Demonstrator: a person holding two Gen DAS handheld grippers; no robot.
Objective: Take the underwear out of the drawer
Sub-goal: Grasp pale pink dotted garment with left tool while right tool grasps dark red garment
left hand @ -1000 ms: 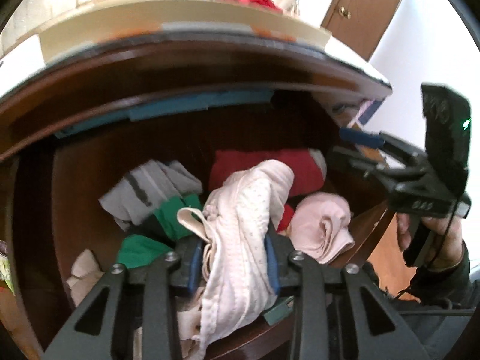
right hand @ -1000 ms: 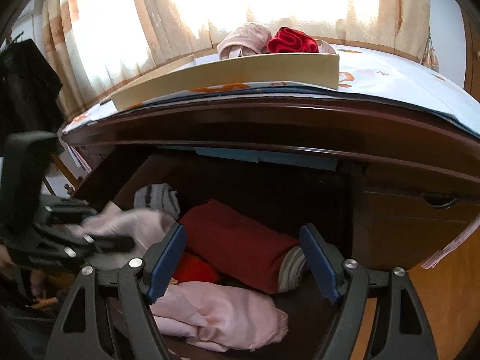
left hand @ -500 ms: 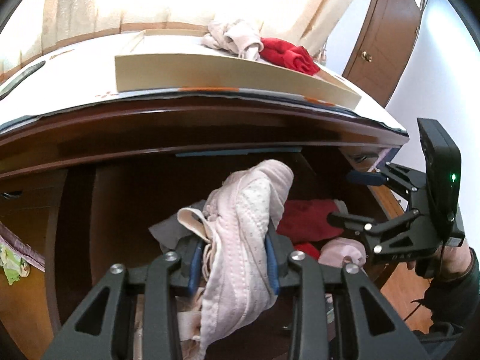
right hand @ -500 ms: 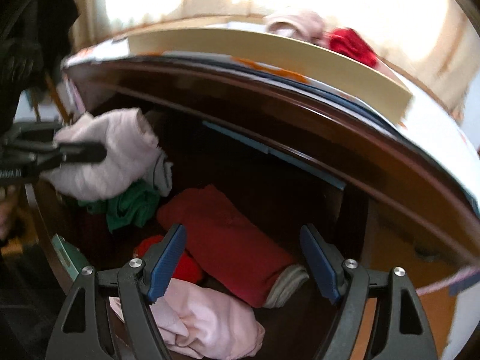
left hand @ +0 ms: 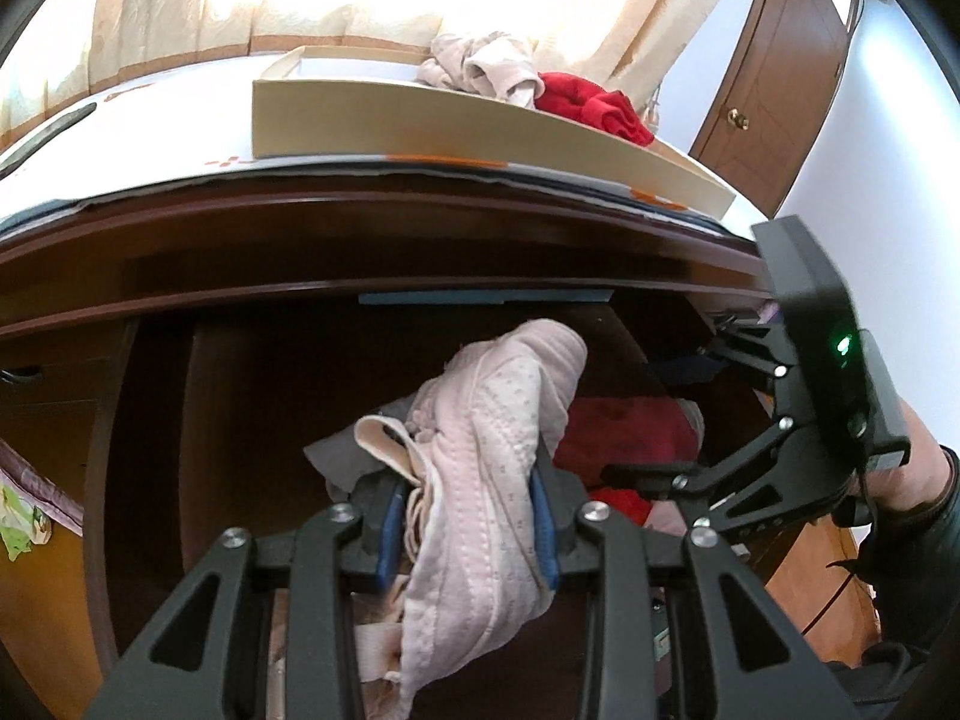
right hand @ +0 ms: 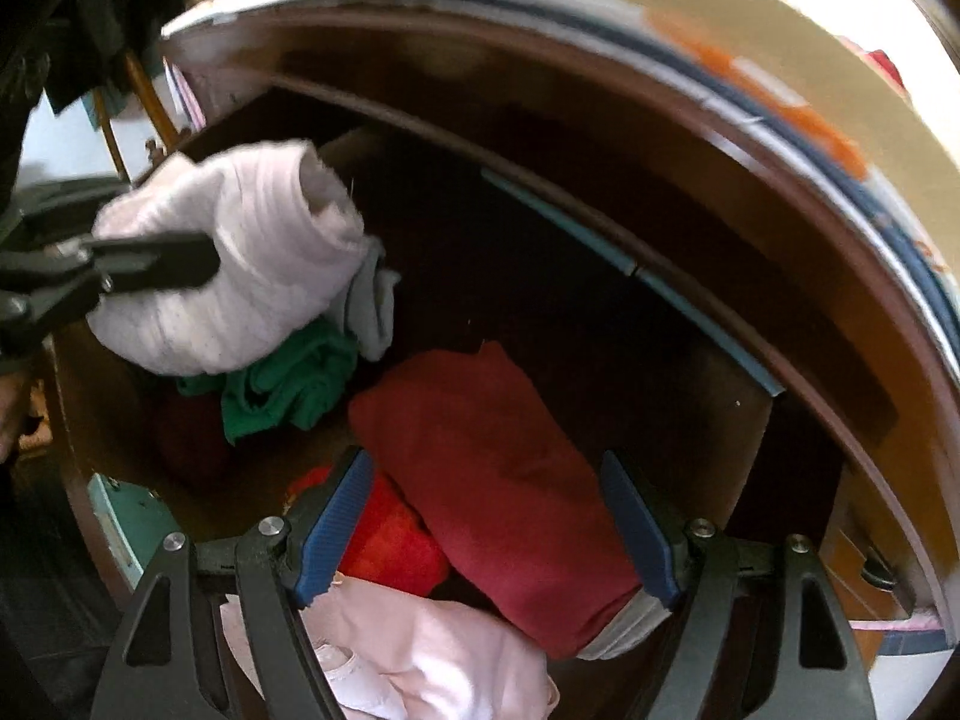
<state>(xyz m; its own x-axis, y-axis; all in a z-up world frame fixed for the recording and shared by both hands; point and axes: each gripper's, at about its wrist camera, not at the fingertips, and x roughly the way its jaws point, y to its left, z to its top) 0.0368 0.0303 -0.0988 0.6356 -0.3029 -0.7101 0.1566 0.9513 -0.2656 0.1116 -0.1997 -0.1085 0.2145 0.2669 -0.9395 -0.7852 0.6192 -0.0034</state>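
My left gripper (left hand: 465, 525) is shut on a pale pink dotted piece of underwear (left hand: 486, 456), held above the open dark wooden drawer (left hand: 150, 420). The same pink bundle (right hand: 240, 264) shows at the left of the right wrist view, clamped by the left gripper's black fingers (right hand: 156, 267). My right gripper (right hand: 486, 522) is open, pointing steeply down into the drawer over a dark red folded garment (right hand: 498, 480). Beside that garment lie a bright red piece (right hand: 390, 540), a light pink piece (right hand: 432, 654), a green piece (right hand: 288, 384) and a grey piece (right hand: 372, 300).
On the cabinet top a cream tray (left hand: 420, 120) holds a beige garment (left hand: 486, 69) and a red one (left hand: 594, 108). A curtained window is behind it, a brown door (left hand: 786, 72) at right. The right gripper's body (left hand: 810, 396) and a hand (left hand: 918, 462) stand right of the drawer.
My left gripper lifted the pink underwear up out of the drawer, and the tray on top came into its view. My right gripper tipped down and rolled, closing in over the dark red garment.
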